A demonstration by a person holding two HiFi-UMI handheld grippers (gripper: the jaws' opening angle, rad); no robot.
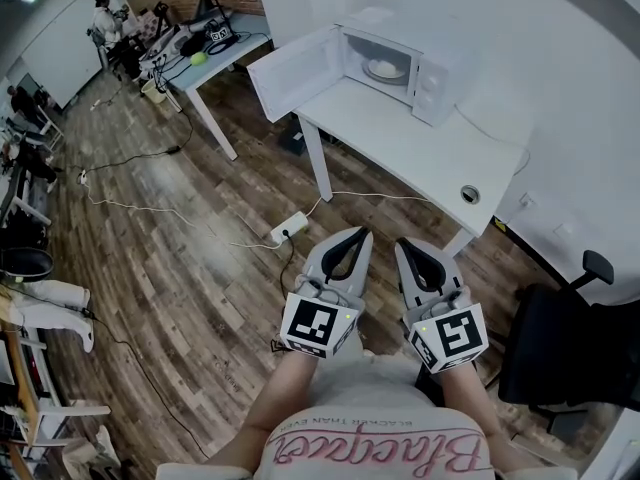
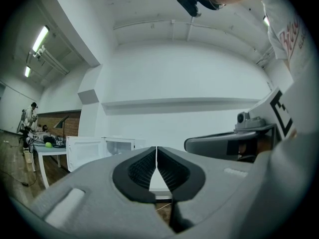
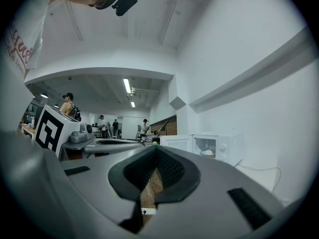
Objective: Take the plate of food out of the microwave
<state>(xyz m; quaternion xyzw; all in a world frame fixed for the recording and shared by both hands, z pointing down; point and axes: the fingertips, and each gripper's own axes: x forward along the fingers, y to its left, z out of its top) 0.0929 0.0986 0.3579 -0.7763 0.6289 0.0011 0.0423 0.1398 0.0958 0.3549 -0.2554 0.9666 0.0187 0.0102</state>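
The microwave (image 1: 400, 63) stands on a white bench (image 1: 420, 158) against the wall, towards the bench's far end; its door (image 1: 295, 73) hangs wide open to the left; inside, on the cavity floor, sits the plate of food (image 1: 385, 68), pale and round, with nothing touching it.

Both grippers are held side by side over the wooden floor (image 1: 180, 268), near the person's body and well apart from the bench; each points level towards the microwave. The left gripper (image 1: 362, 236) has its jaws pressed together along their whole front edge, with nothing between them; in the left gripper view the closed line runs straight up the middle, and the open microwave shows beyond it to the left. The right gripper (image 1: 402, 245) also has its jaws together at the tips and empty; in the right gripper view only a narrow slit below the tips shows the floor, and the microwave with the plate sits off to the right.

A white power strip (image 1: 289, 229) lies on the floor just before the bench; a black office chair (image 1: 570, 353) stands at the right.
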